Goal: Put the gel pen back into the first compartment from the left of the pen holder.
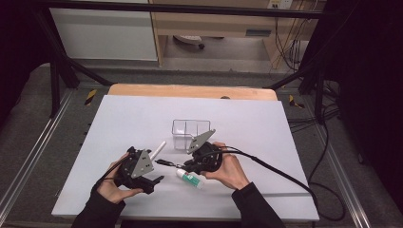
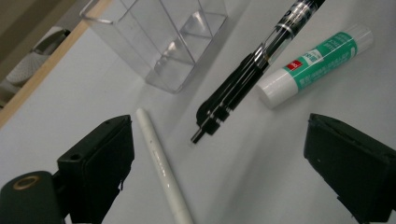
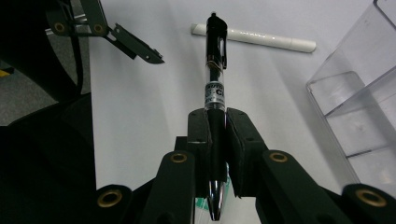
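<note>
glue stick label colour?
Green and white on the glue stick, with a small red mark; clearest in left gripper view.

- Left hand enters from bottom left, dark sleeve to the wrist, wrapped round the rear of the left gripper
- Left gripper low over the table, grey plate on top, pointing right; jaws stand wide apart, pads bare
- Right hand enters from bottom right, cupping the right gripper from behind
- Right gripper points left toward the left one, grey plate tilted up, cable trailing off to the right
- Right jaws nearly closed, pads pressing a thin item from both sides
</note>
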Demonstrator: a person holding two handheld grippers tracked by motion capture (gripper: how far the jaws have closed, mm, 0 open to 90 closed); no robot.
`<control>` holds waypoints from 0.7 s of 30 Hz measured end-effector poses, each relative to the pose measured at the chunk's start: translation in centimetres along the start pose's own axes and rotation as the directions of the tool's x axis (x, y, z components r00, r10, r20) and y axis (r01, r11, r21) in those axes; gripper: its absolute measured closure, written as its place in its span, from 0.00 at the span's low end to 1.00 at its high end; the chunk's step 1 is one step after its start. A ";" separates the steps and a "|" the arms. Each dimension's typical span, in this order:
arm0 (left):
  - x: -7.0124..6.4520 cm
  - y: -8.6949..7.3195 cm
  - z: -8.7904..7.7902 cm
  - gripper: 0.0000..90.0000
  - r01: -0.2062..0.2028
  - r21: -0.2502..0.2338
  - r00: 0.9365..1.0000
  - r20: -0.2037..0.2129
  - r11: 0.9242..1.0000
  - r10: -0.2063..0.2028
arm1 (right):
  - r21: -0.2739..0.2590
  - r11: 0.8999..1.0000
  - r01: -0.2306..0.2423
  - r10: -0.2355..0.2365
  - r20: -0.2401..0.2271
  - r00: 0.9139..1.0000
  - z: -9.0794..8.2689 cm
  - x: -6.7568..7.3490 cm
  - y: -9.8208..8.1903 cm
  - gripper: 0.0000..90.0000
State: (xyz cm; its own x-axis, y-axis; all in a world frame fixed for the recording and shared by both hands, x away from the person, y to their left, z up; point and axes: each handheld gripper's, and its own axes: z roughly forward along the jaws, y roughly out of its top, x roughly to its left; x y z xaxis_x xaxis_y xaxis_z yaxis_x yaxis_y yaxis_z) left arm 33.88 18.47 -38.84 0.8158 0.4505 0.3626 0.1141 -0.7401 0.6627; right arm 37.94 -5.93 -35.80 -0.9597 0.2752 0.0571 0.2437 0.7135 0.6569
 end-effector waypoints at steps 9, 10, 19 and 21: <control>-0.6 1.8 1.6 0.18 -0.151 -0.005 0.988 -0.006 0.988 0.151 | 0.005 1.000 -0.008 0.008 -0.006 1.000 -0.4 -0.1 0.2 0.89; -0.7 1.9 1.8 0.21 -0.174 -0.005 0.985 -0.009 0.985 0.173 | 0.005 1.000 -0.008 0.008 -0.006 1.000 -0.3 -0.1 0.2 0.89; -2.1 3.3 2.9 0.45 -0.371 -0.003 0.928 -0.034 0.928 0.371 | 0.010 1.000 -0.027 0.027 -0.007 1.000 -0.3 -0.3 0.5 0.89; -2.4 3.6 3.2 0.50 -0.399 -0.012 0.916 -0.041 0.917 0.399 | 0.009 1.000 -0.025 0.025 -0.010 1.000 -0.3 -0.2 0.6 0.89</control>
State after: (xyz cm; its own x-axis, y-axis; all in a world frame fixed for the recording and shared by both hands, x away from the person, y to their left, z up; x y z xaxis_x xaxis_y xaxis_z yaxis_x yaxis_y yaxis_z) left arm 34.12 13.11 -39.40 0.7695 0.1382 0.6235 -0.2282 -0.8524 0.4705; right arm 38.27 -5.76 -35.21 -0.9547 0.2864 0.0811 0.2688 0.7124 0.6483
